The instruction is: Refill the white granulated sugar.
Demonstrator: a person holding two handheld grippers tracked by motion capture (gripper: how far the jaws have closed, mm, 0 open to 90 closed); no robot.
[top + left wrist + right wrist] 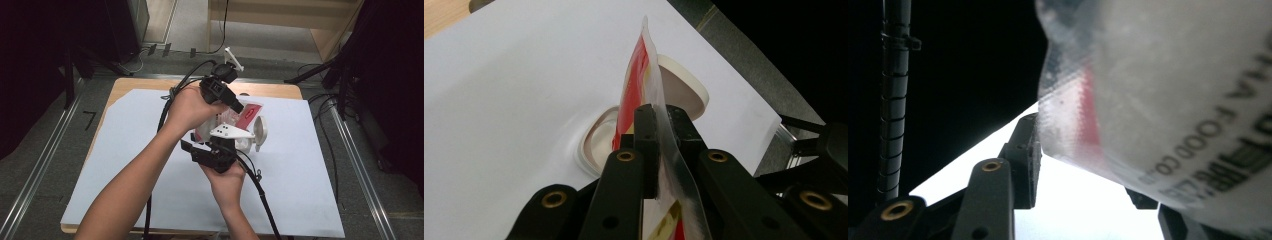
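While the pouch (239,116) is kept up in the air above the white container (260,131), its thin top edge is pinched flat between the nearly closed jaws of the left gripper (663,116), red print (634,75) showing beside the pads. Held this way, the bag hangs over the open container (596,145) on the white sheet (150,135), probably for pouring. The right gripper (1083,150) is set from below; its jaws stand partly apart, the bag's bulging body (1173,90) lying between them, and whether both pads press on it cannot be told. A supporting or squeezing role is judged likely.
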